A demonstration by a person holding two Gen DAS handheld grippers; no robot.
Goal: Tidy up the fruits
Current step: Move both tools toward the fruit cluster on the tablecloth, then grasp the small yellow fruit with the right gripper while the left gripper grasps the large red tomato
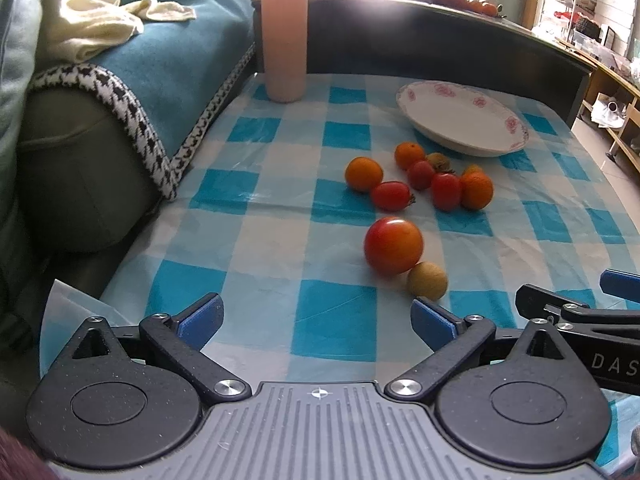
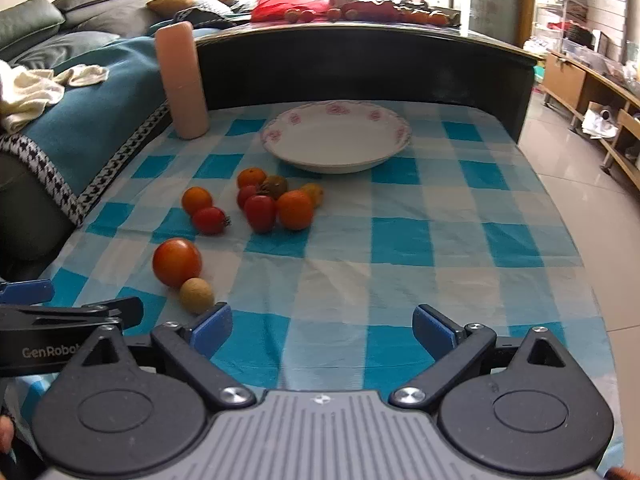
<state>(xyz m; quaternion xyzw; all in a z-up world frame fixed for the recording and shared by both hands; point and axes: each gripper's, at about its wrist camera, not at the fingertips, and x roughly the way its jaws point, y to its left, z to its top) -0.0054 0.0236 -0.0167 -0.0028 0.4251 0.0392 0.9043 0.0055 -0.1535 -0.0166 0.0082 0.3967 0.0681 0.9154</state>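
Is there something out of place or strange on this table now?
Nothing is damaged or spilled. The fruits simply lie loose on the checked cloth while the flowered plate behind them holds nothing. Both grippers, left gripper and right gripper, are open.

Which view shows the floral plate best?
The right wrist view: the plate sits near centre, whole and empty, its pink rim pattern clear. The left wrist view shows it off to the right, seen more obliquely.

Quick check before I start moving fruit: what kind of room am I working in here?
Most likely a home living room: a sofa draped with a teal blanket sits beside the low table with its checked cloth, where a floral plate and loose fruit, such as the large tomato, lie.
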